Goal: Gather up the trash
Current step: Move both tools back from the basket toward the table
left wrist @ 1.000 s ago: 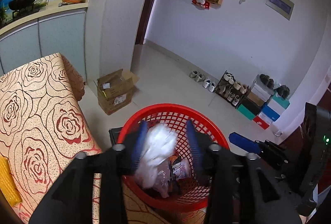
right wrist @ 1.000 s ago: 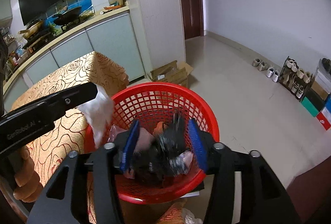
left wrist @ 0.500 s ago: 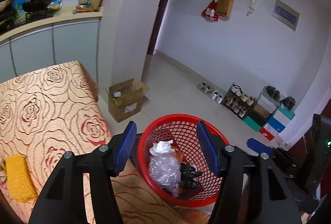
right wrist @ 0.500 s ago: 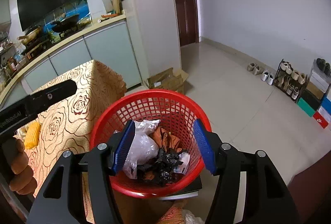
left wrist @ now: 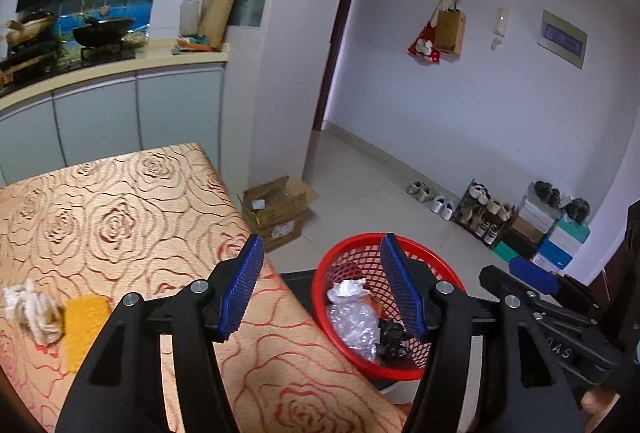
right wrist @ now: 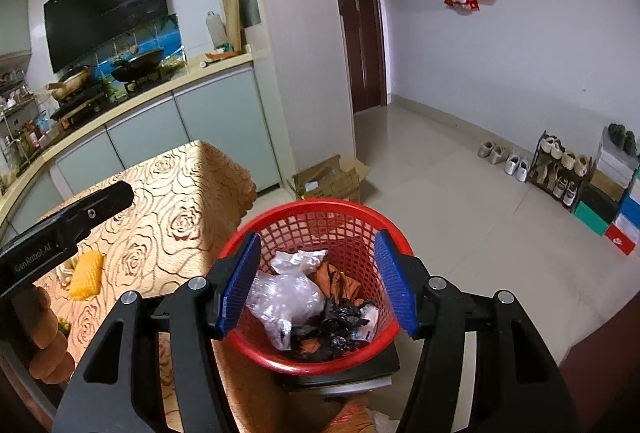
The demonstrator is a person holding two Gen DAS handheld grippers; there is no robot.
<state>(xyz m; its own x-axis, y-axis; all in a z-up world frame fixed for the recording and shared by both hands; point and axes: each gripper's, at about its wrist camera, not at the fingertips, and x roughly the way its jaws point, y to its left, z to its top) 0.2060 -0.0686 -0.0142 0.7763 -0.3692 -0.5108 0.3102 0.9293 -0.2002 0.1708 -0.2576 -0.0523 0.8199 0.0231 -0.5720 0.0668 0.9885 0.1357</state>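
Observation:
A red mesh basket (right wrist: pixel 320 211) stands beside the table and holds a white tissue (right wrist: pixel 298 259), a clear plastic bag (right wrist: pixel 284 297), orange scraps and black wrappers (right wrist: pixel 336 321). My right gripper (right wrist: pixel 316 283) is open and empty above the basket. My left gripper (left wrist: pixel 320 287) is open and empty, over the table edge left of the basket (left wrist: pixel 440 265). A crumpled white tissue (left wrist: pixel 32 311) and a yellow sponge (left wrist: pixel 84 329) lie on the rose-patterned tablecloth (left wrist: pixel 120 217). The sponge also shows in the right wrist view (right wrist: pixel 86 275).
An open cardboard box (left wrist: pixel 276 211) sits on the floor by the table's far corner. A shoe rack (left wrist: pixel 486 213) and shoe boxes (left wrist: pixel 560 237) line the far wall. A kitchen counter (left wrist: pixel 112 73) runs behind the table. The right gripper's body (left wrist: pixel 560 325) shows at lower right.
My left gripper let go of the white tissue, which now lies in the basket, and swung left toward the table. My right gripper dropped the black wrapper into the basket and opened.

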